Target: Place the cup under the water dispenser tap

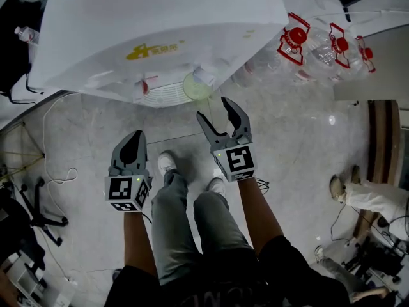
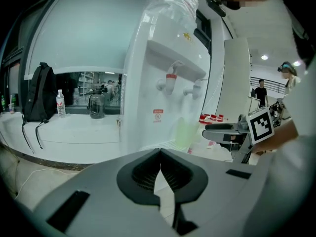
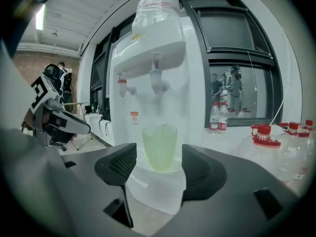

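Cup (image 3: pixel 160 147) on dispenser drip tray (image 3: pixel 139 155) beneath tap (image 3: pixel 159 83) — water bottles (image 3: pixel 219 115) alongside

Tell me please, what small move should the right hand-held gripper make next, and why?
Probably draw the right hand-held gripper straight back, away from the water dispenser. Its jaws stand apart with nothing between them, and the green cup stands upright on the drip tray, directly below the tap. The placing looks done, so nothing seems left to grasp.

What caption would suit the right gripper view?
Right gripper, jaws apart and empty, faces a green cup standing on the water dispenser's grille beneath a tap.
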